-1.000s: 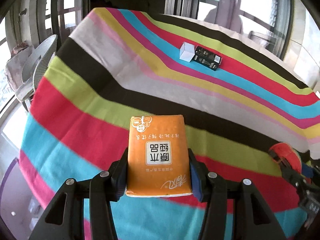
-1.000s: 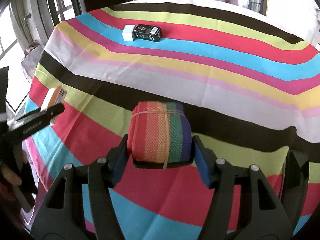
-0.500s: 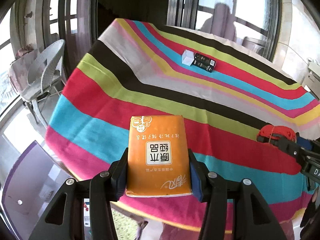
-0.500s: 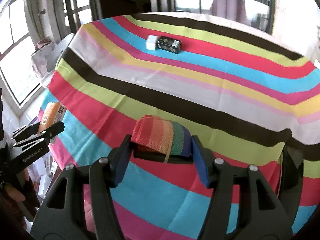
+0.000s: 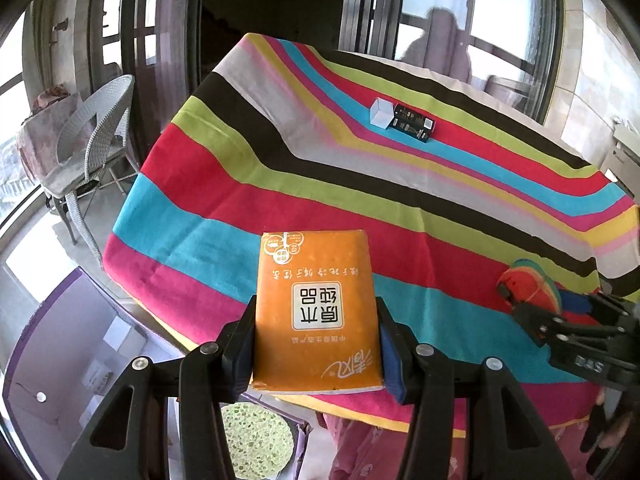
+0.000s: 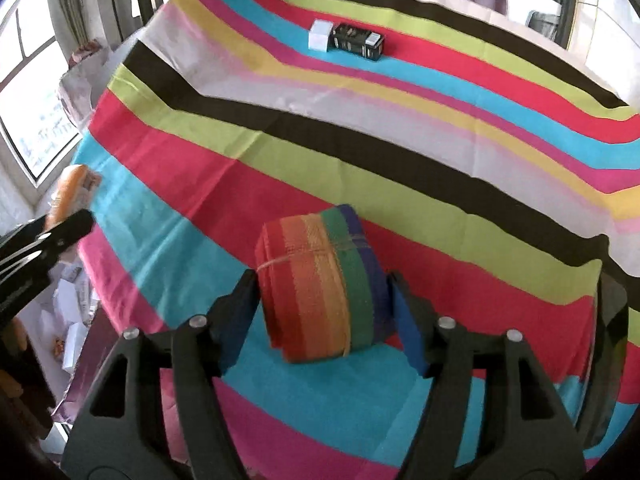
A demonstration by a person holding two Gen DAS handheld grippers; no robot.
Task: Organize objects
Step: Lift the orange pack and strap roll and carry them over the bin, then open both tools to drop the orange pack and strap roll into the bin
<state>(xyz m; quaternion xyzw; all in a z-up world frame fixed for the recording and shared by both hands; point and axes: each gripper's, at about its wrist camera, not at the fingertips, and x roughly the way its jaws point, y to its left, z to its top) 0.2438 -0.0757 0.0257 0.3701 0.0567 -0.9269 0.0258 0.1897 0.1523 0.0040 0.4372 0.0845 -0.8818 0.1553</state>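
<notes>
**Right jaws letting go of roll; left holds pack**

Right gripper (image 6: 322, 296): jaws have just been opening. The rainbow-striped rolled cloth bundle tied with string (image 6: 320, 280) sits between them on the striped tablecloth (image 6: 400, 152), near its front edge. Gap visible at the right pad; left pad looks at or just off the fabric. Roll axis runs across the jaws, so a straight pull-back should clear it.

Left gripper (image 5: 316, 340): jaws partly closed, clamped on the flat orange tissue pack (image 5: 316, 312), long axis pointing away along the fingers, held over the table's near edge.

White small box (image 5: 380, 112) and black carton (image 5: 412, 123) lie touching at the far side, well apart from both grippers. Pack likely goes next.
</notes>
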